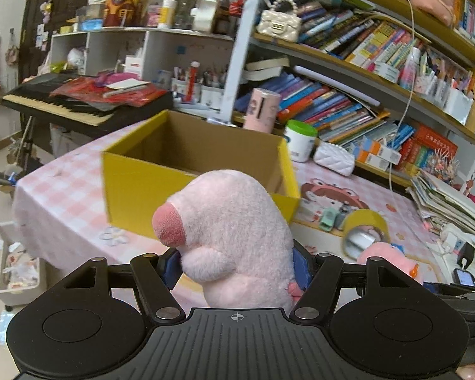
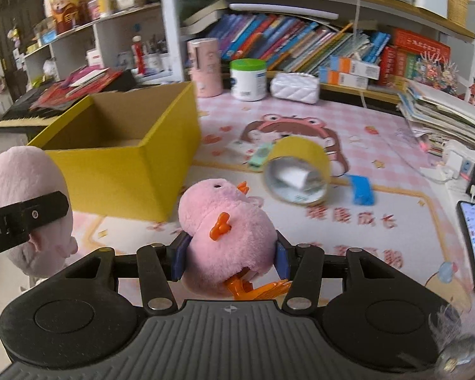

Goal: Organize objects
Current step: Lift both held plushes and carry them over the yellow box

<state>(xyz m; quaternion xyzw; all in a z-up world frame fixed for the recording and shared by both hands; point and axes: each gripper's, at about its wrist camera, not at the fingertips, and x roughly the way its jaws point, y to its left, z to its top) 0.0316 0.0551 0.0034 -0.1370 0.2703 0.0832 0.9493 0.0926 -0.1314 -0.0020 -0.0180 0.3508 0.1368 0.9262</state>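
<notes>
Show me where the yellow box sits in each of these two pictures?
Left wrist view: the yellow box is centre, just behind the pink pig plush.
Right wrist view: it is left of centre, behind and left of the pink chick plush.
Shared landmark: the tape roll on the table, right of the box.

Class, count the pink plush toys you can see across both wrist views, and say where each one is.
2. The pale pink plush with a snout is clamped in the left gripper, near the yellow box. The pink plush chick with orange feet is clamped in the right gripper. Others may be hidden.
</notes>
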